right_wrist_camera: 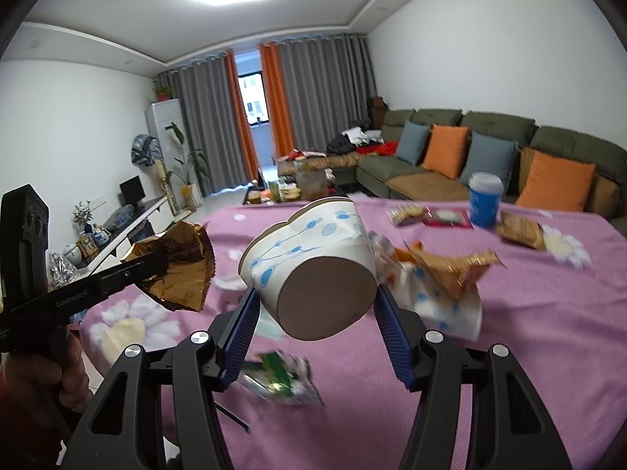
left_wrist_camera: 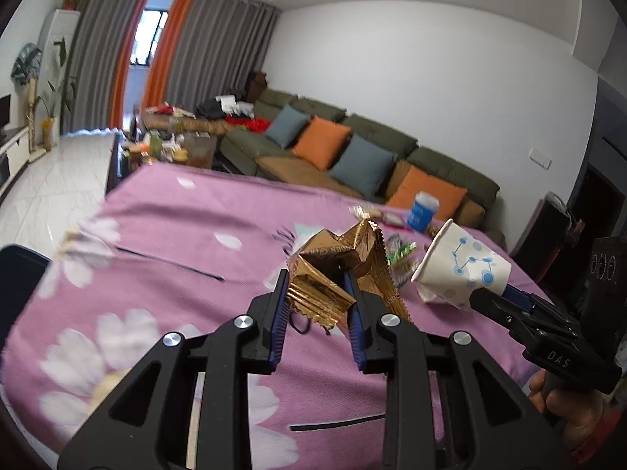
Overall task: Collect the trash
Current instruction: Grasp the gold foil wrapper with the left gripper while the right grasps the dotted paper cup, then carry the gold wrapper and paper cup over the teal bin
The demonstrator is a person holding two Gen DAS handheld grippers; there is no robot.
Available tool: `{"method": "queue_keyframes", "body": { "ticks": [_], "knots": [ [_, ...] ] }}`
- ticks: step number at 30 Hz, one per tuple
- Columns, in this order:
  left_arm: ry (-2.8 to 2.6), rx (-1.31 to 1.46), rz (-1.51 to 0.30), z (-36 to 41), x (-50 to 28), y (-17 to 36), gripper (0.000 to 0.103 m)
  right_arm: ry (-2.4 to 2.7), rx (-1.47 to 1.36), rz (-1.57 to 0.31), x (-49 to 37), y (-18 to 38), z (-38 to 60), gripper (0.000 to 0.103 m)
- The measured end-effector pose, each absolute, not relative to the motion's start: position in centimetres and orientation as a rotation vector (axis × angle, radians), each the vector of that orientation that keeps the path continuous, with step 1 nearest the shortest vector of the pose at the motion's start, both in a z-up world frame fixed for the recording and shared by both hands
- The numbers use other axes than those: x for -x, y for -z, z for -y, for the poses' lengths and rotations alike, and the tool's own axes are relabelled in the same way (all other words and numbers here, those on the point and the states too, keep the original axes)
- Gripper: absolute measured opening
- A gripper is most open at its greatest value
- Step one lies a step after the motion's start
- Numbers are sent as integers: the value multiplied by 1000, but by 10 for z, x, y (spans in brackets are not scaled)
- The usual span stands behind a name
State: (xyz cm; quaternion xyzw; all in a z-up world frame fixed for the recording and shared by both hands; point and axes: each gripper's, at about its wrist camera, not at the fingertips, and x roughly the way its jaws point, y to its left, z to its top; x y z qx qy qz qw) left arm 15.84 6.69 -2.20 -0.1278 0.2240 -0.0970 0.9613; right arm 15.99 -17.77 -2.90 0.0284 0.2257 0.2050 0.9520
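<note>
My left gripper is shut on a crumpled gold foil wrapper and holds it above the pink flowered tablecloth. The wrapper also shows at the left of the right wrist view. My right gripper is shut on a squashed white paper cup with blue dots, lifted off the table, bottom toward the camera. The cup also shows at the right of the left wrist view. More trash lies on the cloth: a green wrapper, a gold wrapper on a crushed cup, and snack packets.
A blue cup with a white lid stands at the table's far side, also in the left wrist view. A green sofa with orange and blue cushions runs behind the table. A cluttered coffee table stands beyond the far edge.
</note>
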Motion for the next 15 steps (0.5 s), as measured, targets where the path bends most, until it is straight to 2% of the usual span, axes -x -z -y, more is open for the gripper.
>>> {"method": "queue_keyframes", "body": {
  "ticks": [15],
  "knots": [
    [-34,261,-304,-149,-72,-23,27,-620,32,-348,-153,-15,95,58]
  ]
}}
